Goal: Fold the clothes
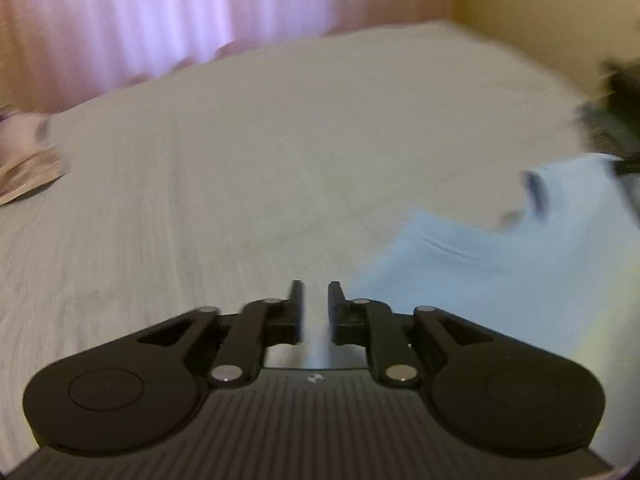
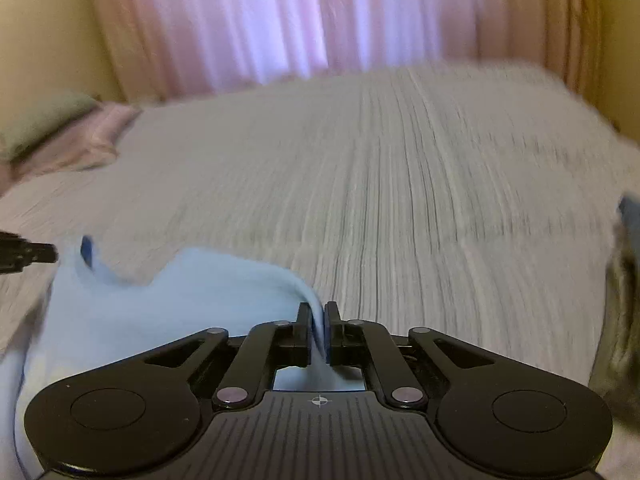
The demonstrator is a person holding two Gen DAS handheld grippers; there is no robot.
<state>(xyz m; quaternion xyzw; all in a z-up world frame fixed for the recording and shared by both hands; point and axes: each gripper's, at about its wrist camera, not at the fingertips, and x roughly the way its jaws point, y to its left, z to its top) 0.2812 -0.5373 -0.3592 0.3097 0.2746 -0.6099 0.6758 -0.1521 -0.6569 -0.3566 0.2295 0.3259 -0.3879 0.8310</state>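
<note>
A light blue garment [image 2: 172, 300] hangs over the grey ribbed bedspread [image 2: 400, 184]. My right gripper [image 2: 318, 312] is shut on its edge, with blue cloth pinched between the fingers. In the left wrist view the same garment [image 1: 500, 276] lies to the right, with the right gripper a dark blur at its far corner. My left gripper [image 1: 316, 292] is above the bedspread [image 1: 240, 168], just left of the garment, with a narrow gap between its fingers and nothing in it. Its tip also shows in the right wrist view [image 2: 36, 254], next to the garment's collar.
Pink curtains [image 2: 320, 20] hang behind the bed. A pillow and pink folded cloth [image 2: 72, 140] lie at the far left. A striped cloth pile [image 1: 28, 176] sits at the bed's left edge. A grey-brown garment [image 2: 620, 312] lies at the right.
</note>
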